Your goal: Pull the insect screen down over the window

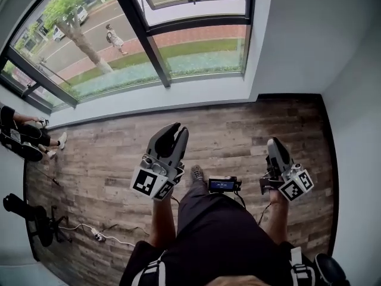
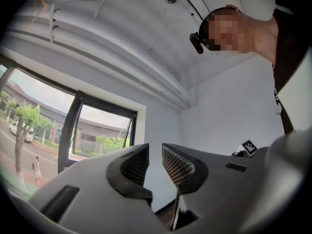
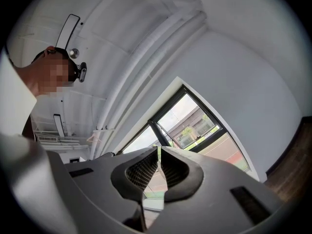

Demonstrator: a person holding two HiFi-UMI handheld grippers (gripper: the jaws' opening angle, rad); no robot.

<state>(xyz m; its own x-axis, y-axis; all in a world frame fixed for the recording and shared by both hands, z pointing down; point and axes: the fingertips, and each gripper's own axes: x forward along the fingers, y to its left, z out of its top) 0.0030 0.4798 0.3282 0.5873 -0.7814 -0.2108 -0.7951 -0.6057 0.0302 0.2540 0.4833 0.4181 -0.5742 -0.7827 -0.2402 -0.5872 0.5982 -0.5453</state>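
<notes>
Left gripper point(image 1: 172, 134) is pointing toward the window point(image 1: 149, 40) ahead across the wood floor point(image 1: 226, 124), its jaws standing a narrow way apart with nothing between them. My right gripper point(image 1: 275, 145) is hanging off to the side, jaws closed tip to tip and empty. I am not seeing the insect screen in any view. I am guessing it is rolled up along the window's top, above and ahead, nearer my left hand.
</notes>
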